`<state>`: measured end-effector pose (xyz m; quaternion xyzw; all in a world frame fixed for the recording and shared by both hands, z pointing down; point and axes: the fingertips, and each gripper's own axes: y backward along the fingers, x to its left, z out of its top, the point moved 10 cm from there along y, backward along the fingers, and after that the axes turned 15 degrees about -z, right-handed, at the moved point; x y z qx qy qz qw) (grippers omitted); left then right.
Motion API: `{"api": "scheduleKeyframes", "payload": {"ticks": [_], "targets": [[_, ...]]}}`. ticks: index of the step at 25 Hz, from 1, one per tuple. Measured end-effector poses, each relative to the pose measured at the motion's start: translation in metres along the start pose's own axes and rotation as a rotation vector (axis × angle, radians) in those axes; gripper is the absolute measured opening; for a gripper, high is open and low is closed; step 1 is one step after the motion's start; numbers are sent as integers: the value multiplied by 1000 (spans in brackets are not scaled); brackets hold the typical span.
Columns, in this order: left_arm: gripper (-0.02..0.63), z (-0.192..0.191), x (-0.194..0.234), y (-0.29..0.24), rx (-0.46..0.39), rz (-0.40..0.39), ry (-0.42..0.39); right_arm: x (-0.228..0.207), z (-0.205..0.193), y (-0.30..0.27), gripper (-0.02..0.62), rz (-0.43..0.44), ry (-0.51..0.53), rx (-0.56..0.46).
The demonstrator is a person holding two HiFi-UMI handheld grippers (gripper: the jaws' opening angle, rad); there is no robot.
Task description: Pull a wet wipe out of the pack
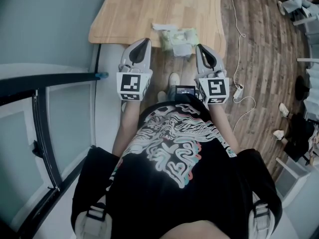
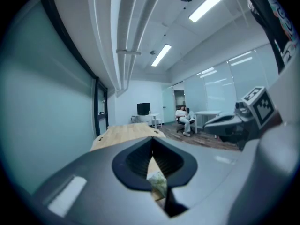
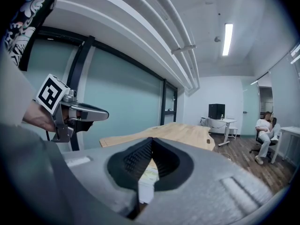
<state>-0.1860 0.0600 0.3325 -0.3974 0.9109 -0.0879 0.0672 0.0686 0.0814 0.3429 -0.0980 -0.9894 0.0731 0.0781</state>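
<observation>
The wet wipe pack (image 1: pixel 179 40) lay near the front edge of the wooden table (image 1: pixel 149 9). It was a soft, pale green packet, somewhat rumpled, with a crumpled white sheet (image 1: pixel 164 27) at its far left corner.

The left gripper (image 1: pixel 145 43) was held out from the person's bare forearm, roughly level, with its tip at the table edge just left of the pack and apart from it. Its jaws were pressed together with nothing between them; its own view showed the pack (image 2: pixel 158 184) only below and beyond them.

The right gripper (image 1: pixel 200 49) pointed the same way, beside the left and just right of the pack. Its jaws were likewise closed and empty.
</observation>
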Motion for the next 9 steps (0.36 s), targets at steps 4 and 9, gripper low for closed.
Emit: {"api": "scheduleKeyframes", "payload": {"ticks": [4,9], "targets": [[-11,-1,0,2,0,3,5,1,0,2,-2,-2,2,1],[-11,-1,-2,4,4,6,12,1,0,4,0,-1,4,1]]}}
